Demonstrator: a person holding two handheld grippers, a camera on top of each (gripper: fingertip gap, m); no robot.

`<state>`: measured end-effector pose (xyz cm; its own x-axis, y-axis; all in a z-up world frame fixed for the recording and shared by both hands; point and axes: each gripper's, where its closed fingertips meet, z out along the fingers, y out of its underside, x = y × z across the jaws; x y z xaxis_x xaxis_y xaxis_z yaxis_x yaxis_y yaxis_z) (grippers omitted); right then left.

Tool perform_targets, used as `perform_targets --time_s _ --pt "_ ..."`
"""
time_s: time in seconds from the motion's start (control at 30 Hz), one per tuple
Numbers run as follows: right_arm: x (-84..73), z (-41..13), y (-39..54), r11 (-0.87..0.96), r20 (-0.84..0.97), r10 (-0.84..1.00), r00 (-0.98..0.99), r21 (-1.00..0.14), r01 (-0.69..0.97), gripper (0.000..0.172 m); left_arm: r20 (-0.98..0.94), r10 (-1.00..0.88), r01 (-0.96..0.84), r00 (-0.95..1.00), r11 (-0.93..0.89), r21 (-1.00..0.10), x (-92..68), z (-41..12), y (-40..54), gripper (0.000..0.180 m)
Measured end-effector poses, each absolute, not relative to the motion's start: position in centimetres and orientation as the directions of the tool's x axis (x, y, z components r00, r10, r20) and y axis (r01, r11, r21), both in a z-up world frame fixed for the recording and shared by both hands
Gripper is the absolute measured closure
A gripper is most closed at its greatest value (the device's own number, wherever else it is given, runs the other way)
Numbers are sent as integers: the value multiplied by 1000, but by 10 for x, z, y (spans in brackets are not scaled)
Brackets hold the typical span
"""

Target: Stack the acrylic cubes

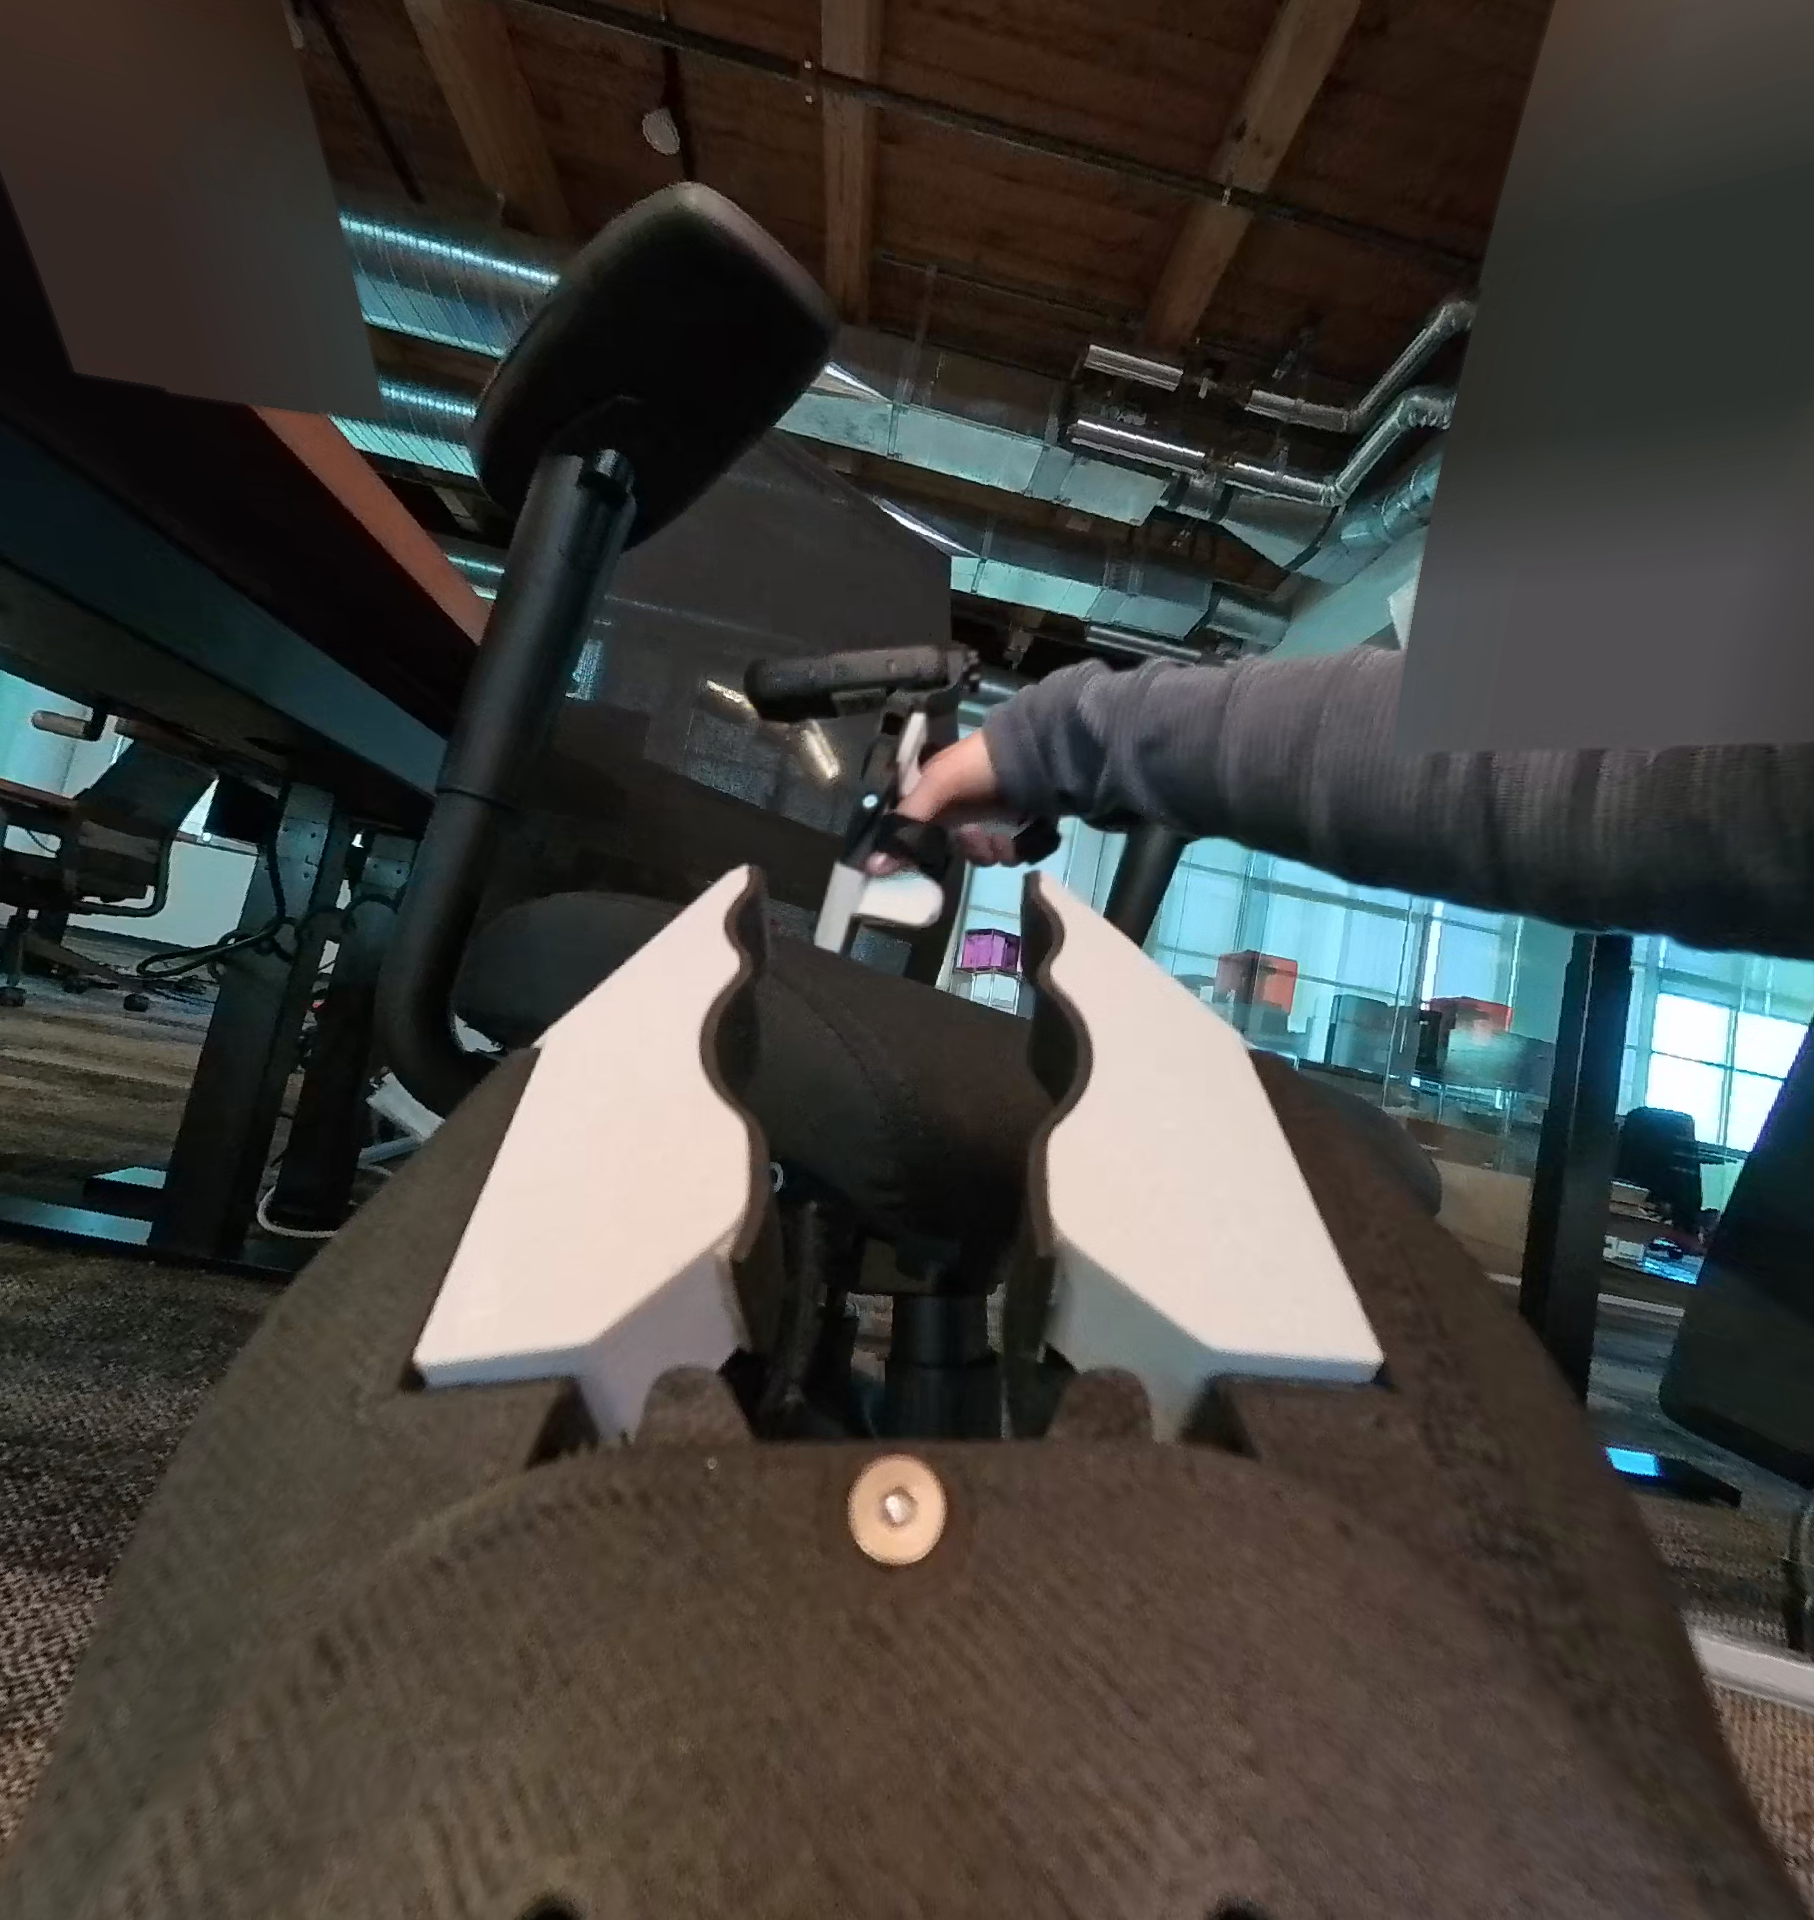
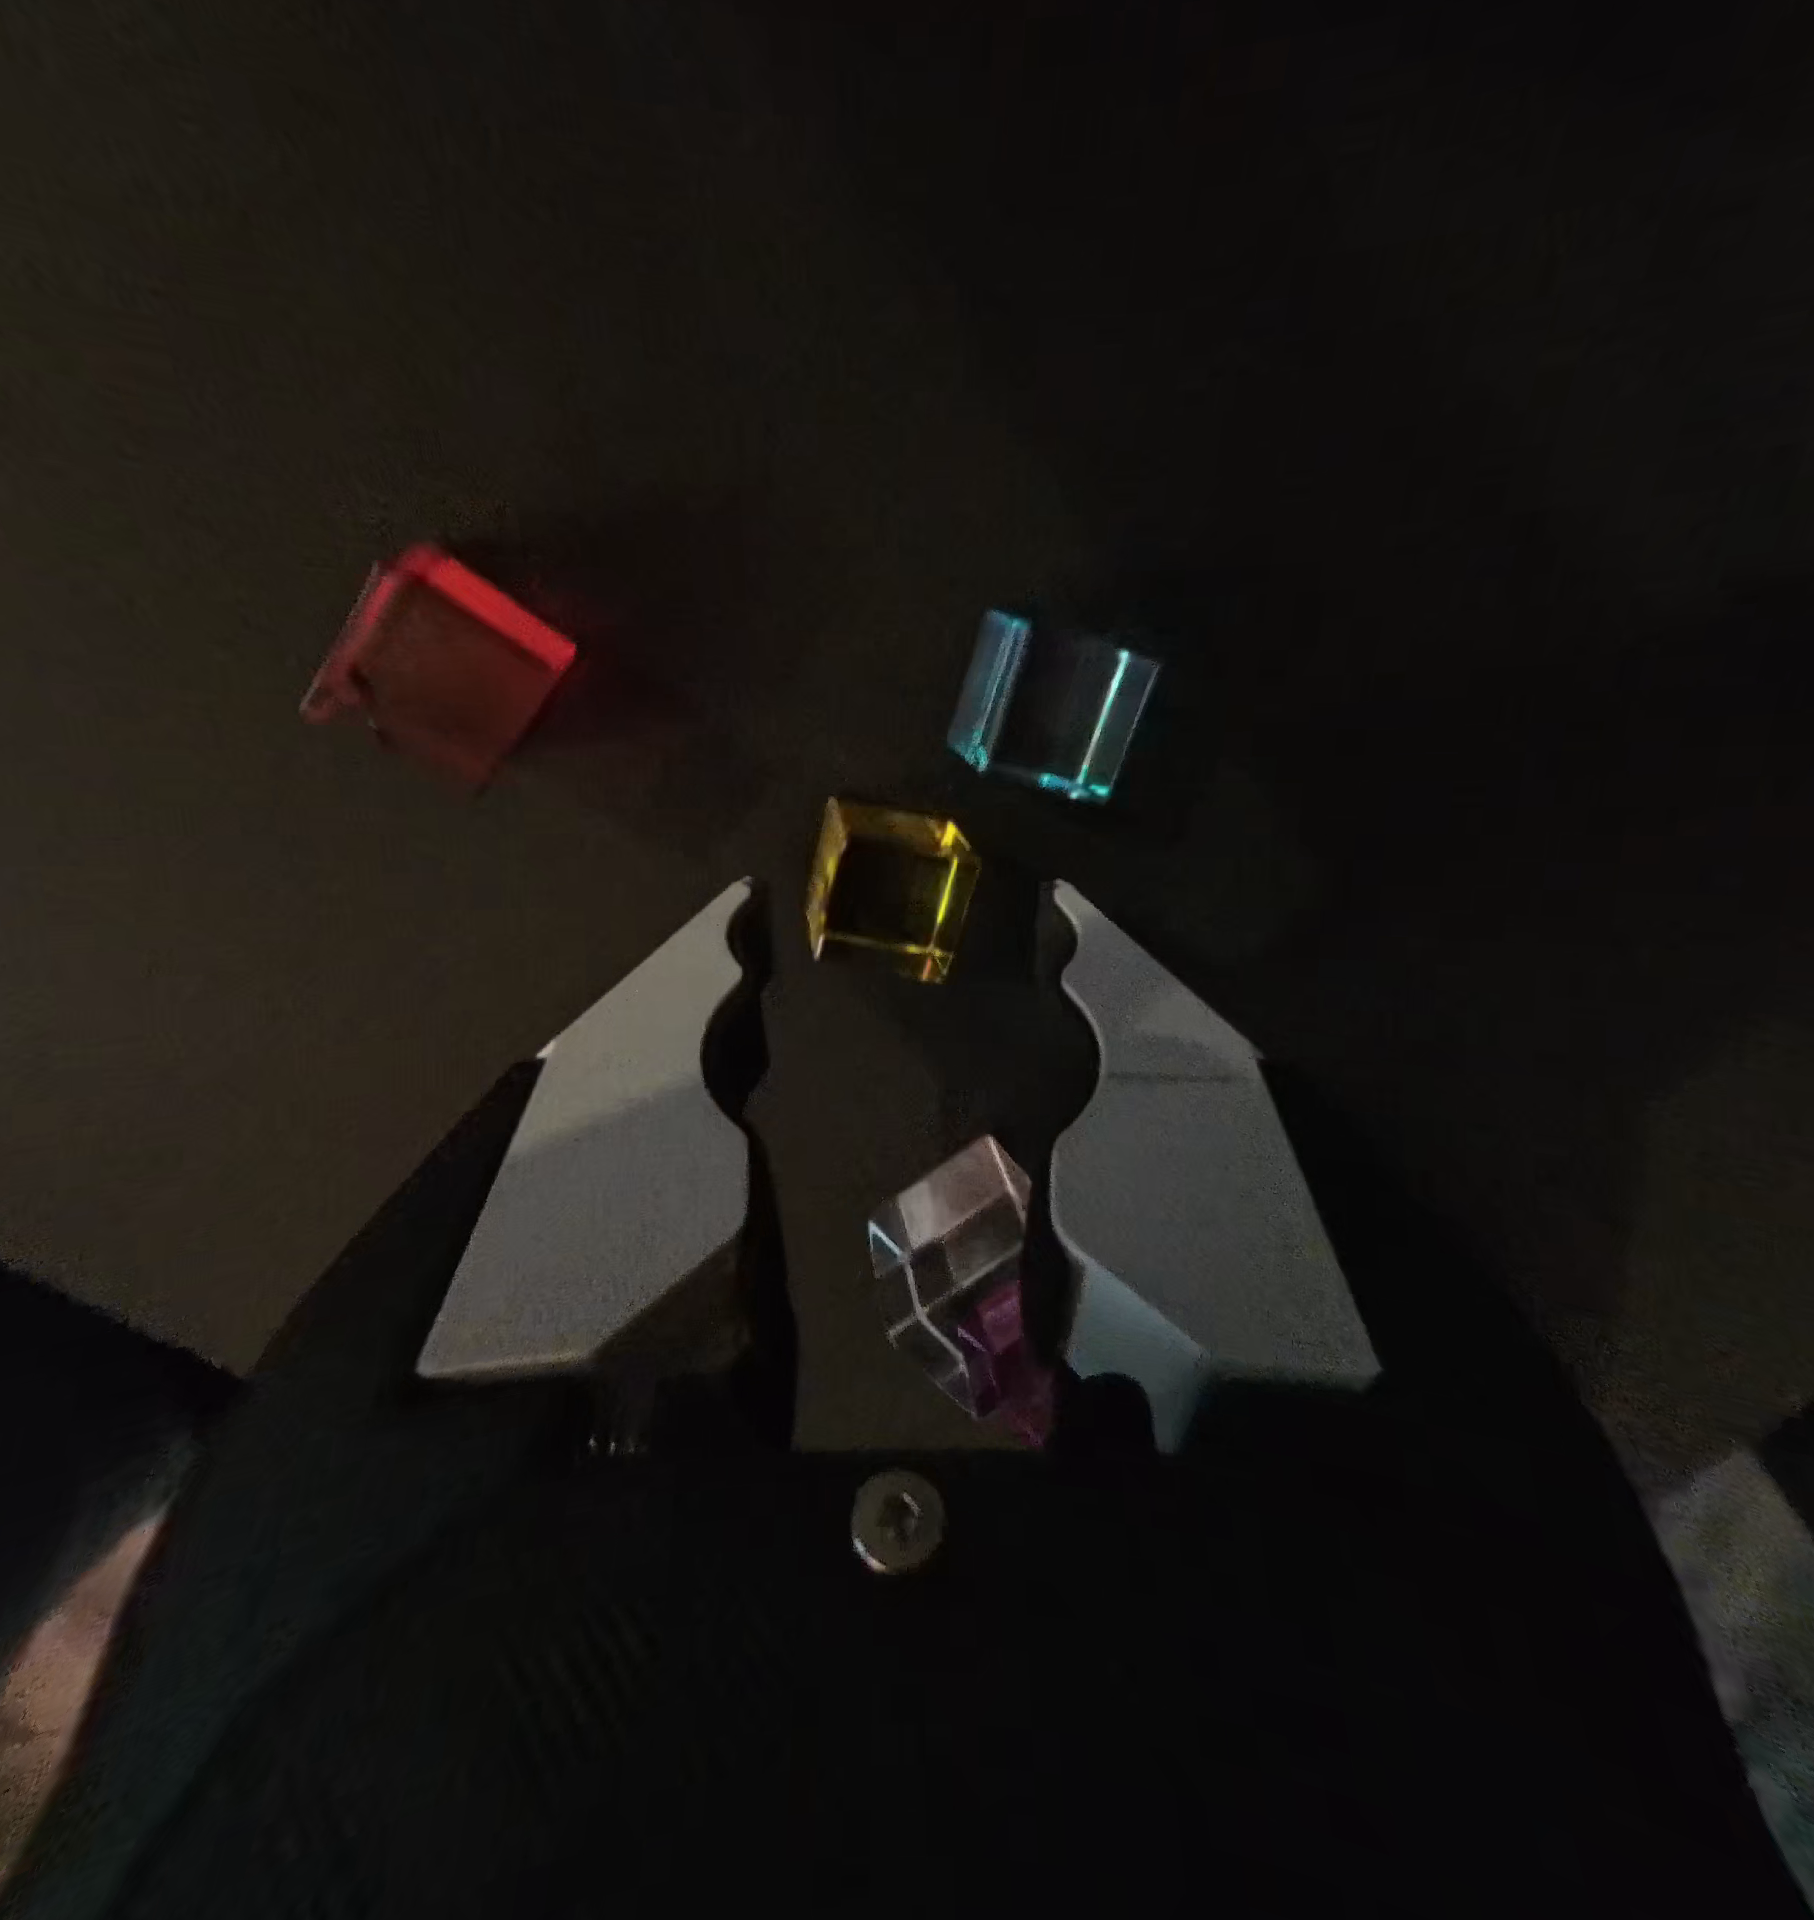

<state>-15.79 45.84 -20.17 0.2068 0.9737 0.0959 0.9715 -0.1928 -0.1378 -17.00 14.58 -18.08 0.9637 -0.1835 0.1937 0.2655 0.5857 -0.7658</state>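
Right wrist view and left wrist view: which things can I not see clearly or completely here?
- Right wrist view: clear-and-purple block, partly hidden by the right finger.
- Right wrist view: dark surface too dim to identify; red block blurred.
- Left wrist view: right tongs far, small, blurred; tips hidden behind the black seat cushion.
- Left wrist view: person's sleeve cut off by a grey patch.

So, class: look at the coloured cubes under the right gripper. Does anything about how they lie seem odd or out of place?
Yes. The cubes lie scattered and skewed on the dark surface, not in a row: red cube, blue cube, yellow cube. A clear cube sits tilted deep between the open right gripper's fingers, something purple beside it.
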Motion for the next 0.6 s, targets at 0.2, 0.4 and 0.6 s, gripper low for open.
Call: perform_targets --time_s 0.2,0.4,0.6 --pt "-147 -188 461 -181 128 972 195 -111 977 146 211 -198 288 957 584 -759 -172 -182 146 133" --pt "-122 -132 472 -316 131 931 342 -184 931 146 221 -204 300 954 582 -756 -172 -182 147 133" --pt "-86 -122 469 -555 63 823 565 -120 823 146 222 -208 303 953 581 -756 -171 -182 147 133"
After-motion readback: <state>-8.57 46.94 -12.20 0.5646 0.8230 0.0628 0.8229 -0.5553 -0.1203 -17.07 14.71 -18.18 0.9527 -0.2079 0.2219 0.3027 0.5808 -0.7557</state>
